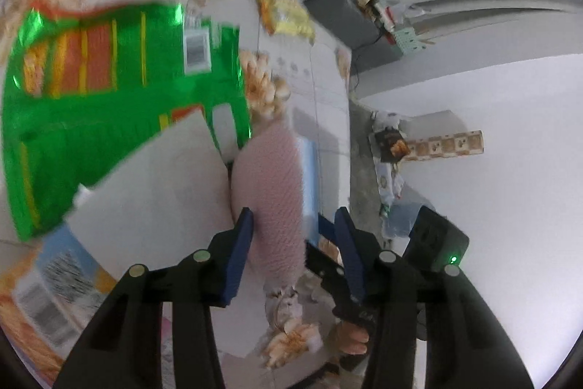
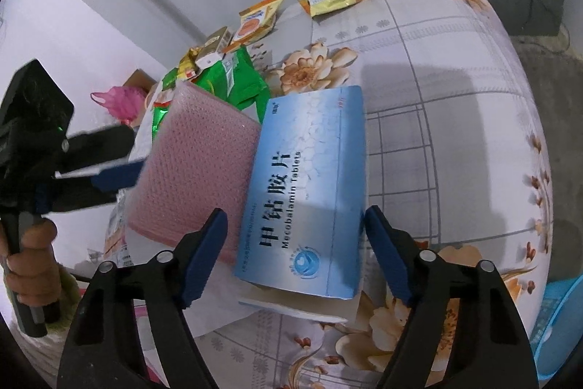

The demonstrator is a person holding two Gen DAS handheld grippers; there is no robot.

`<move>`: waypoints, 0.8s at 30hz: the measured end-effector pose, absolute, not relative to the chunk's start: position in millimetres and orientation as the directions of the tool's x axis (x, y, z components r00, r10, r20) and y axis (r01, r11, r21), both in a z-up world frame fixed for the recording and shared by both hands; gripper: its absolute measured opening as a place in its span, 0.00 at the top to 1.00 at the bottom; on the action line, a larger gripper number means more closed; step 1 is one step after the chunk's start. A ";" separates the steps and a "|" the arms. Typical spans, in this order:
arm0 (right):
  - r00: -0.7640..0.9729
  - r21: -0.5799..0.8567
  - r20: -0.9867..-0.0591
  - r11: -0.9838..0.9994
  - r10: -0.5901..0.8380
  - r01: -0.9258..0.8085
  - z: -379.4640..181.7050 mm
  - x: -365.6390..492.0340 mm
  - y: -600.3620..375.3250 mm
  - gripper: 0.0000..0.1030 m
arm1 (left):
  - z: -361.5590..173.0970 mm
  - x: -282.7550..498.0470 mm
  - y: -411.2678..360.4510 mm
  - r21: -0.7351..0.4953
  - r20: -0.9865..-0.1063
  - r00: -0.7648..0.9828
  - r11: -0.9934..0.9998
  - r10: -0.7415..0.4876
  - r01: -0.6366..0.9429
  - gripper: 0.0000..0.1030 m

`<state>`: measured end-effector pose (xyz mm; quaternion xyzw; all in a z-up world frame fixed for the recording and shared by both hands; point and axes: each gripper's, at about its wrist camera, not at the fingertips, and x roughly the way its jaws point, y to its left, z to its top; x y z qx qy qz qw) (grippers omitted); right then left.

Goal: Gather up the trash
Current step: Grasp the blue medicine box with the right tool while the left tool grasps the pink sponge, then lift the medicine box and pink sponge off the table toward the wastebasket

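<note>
A: Straddling the blue cardboard Mecobalamin tablet box (image 2: 304,192) on the floral tablecloth (image 2: 455,97), right gripper (image 2: 295,254) jaws apart, pads not touching.

B: Left gripper (image 1: 293,252)?

A: Open around the pink bubble-wrap pouch (image 1: 271,192), beside the box.

We are looking at our two matching tools: the left gripper (image 1: 293,221) and the right gripper (image 2: 295,225) are both showing black angular arms, round silver pins and dark blue fingers (image 2: 204,257). A black box (image 1: 437,239) is glowing with a small green light.
</note>
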<state>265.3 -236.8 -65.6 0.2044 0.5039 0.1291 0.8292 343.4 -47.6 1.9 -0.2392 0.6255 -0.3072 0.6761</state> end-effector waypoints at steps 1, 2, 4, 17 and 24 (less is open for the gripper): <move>0.458 0.474 -0.782 0.880 0.423 -0.004 -66.5 265.2 -237.6 0.31 | -3.0 343.4 -49.0 -0.708 -0.701 0.019 0.699 -0.713 0.101 0.58; 0.456 0.479 -0.782 0.878 0.426 0.001 -67.7 265.5 -238.2 0.32 | -6.7 343.8 -50.2 -0.701 -0.710 0.016 0.708 -0.705 0.092 0.58; 0.451 0.482 -0.783 0.876 0.428 0.004 -69.7 265.3 -238.3 0.33 | -9.8 345.6 -51.4 -0.680 -0.729 0.027 0.728 -0.684 0.086 0.61; 0.450 0.460 -0.793 0.888 0.412 -0.002 -69.8 268.6 -233.7 0.31 | 16.6 333.5 -47.3 -0.573 -0.775 0.183 0.794 -0.605 0.203 0.73; 0.451 0.411 -0.813 0.912 0.369 -0.005 -67.7 271.6 -226.5 0.27 | 44.4 319.0 -31.8 -0.538 -0.749 0.293 0.804 -0.594 0.254 0.73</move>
